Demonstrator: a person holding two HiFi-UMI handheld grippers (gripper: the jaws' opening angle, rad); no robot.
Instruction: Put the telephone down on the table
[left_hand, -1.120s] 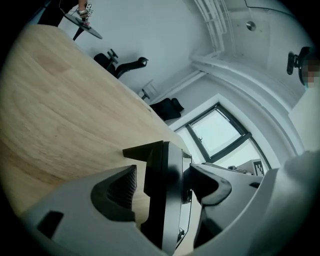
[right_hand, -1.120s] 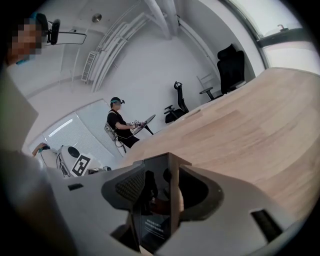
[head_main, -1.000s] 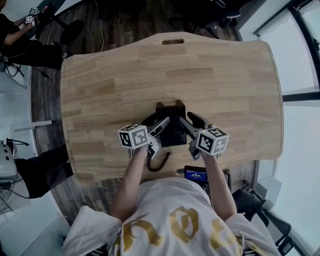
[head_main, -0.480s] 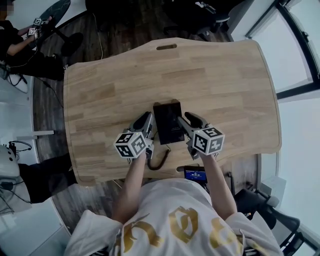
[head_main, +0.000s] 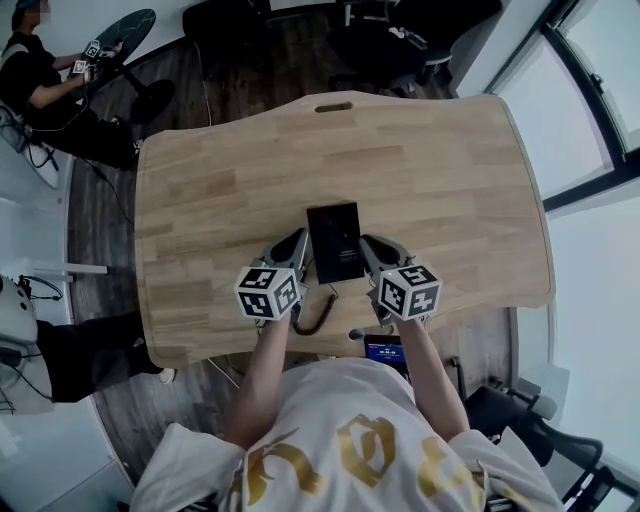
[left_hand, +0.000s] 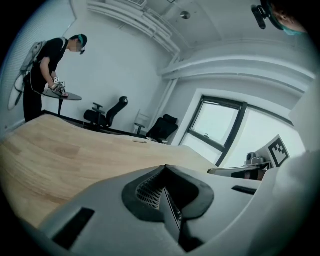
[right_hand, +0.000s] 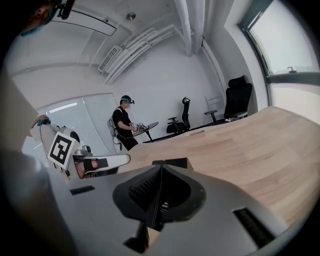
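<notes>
Both gripper views and the head view, set against the head view of a second earlier.

**Change.** A second ago my left gripper (head_main: 297, 242) and right gripper (head_main: 371, 244) stood wide on either side of the telephone (head_main: 335, 243), which looked tipped up off the wood. Now the telephone lies flat on the table (head_main: 450, 180), near its middle and a little towards me, with its long sides running away from me. Both grippers have drawn back along its flanks towards my body. Each set of jaws has just been closing. In the left gripper view the jaws meet with nothing between them (left_hand: 165, 192), and the right gripper view shows the same (right_hand: 159, 192). From the head view each tip sits just beside the telephone; I cannot tell whether either grazes it.

**Meaning.** I judge the set-down done: the telephone rests on its own and neither gripper has hold of it. What remains, if anything, is to carry the grippers clear without nudging the telephone or its cord (head_main: 316, 317).

**Count.**
- Telephone: one
- Cord: one, curling from the telephone's near end to the table's edge
- Grippers: two, each with one marker cube, left (head_main: 268, 292) and right (head_main: 408, 292)
- Table: one, with one slot (head_main: 333, 106) at its far edge
- Small lit screen (head_main: 386, 350) below the near edge: one
- Second person (head_main: 40, 75), well apart at another small table: one
</notes>
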